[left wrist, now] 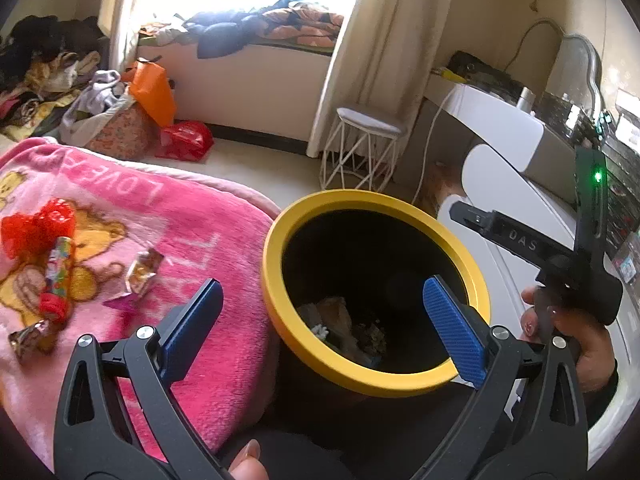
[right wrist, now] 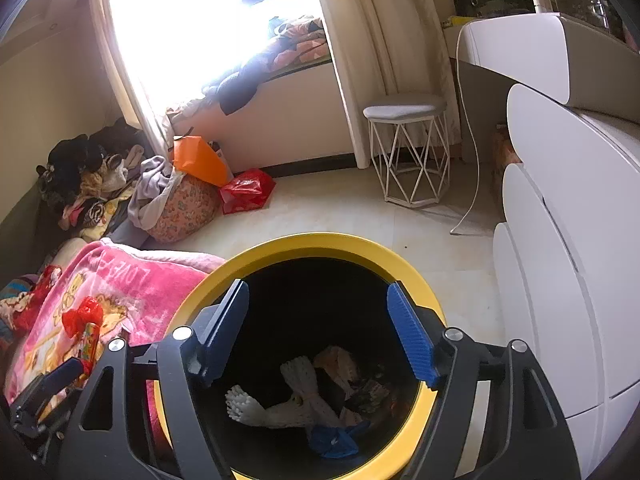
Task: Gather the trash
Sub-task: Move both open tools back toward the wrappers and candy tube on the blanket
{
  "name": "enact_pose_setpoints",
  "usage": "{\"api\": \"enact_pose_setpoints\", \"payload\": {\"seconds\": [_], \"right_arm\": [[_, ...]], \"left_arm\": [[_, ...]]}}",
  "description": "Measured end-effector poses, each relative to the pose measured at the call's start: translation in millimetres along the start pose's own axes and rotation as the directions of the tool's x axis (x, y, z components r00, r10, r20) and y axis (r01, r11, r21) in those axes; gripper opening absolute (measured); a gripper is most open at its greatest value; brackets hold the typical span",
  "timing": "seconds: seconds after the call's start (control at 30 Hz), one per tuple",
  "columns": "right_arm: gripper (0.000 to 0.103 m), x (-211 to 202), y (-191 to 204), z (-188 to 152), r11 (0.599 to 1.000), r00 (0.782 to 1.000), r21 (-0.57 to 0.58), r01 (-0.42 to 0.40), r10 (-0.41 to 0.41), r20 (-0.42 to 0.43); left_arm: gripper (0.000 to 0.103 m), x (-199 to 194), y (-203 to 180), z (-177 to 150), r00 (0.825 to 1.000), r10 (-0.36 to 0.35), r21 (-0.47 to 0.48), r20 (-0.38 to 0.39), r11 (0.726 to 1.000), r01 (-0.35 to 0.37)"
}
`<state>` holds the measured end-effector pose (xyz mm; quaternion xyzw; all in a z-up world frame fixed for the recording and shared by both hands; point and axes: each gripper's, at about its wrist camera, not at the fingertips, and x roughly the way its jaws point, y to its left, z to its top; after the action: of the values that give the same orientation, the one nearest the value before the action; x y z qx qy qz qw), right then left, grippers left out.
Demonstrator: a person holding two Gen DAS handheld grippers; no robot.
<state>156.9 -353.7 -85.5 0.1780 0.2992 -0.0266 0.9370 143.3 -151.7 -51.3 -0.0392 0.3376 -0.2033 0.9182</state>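
Left wrist view: left gripper [left wrist: 320, 320] gaped wide, nothing between its pads, over the near rim of the yellow-rimmed bin [left wrist: 276, 292]; candy wrappers [left wrist: 142, 270] lay on the pink blanket [left wrist: 224, 280] near the bed's right edge. Right wrist view: right gripper [right wrist: 320, 332] stood partly open and empty above the bin [right wrist: 320, 240], with trash [right wrist: 300, 392] at its bottom.

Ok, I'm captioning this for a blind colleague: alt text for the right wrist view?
The open right gripper hovers empty over a yellow-rimmed bin holding trash. A pink blanket with wrappers lies left.
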Motion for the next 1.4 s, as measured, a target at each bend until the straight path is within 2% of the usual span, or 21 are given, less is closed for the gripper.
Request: {"api": "enact_pose_setpoints", "payload": {"seconds": [0.5,0.9,1.4], "right_arm": [[0.074,-13,39,0,0.995,0.998,-0.079,-0.056,0.058,0.018],[0.075,-25,96,-10,0.971,0.986,-0.174,-0.162,0.168,0.022],[0.078,-27,169,-34,0.921,0.963,-0.285,-0.265,0.266,-0.038]], "left_arm": [[0.092,-33,27,4,0.991,0.101,-0.038,0.085,0.994,-0.098],[0.092,-69,62,11,0.957,0.235,-0.085,0.169,0.971,-0.223],[0.092,-95,124,8,0.922,0.341,-0.211,0.184,0.930,-0.302]]}}
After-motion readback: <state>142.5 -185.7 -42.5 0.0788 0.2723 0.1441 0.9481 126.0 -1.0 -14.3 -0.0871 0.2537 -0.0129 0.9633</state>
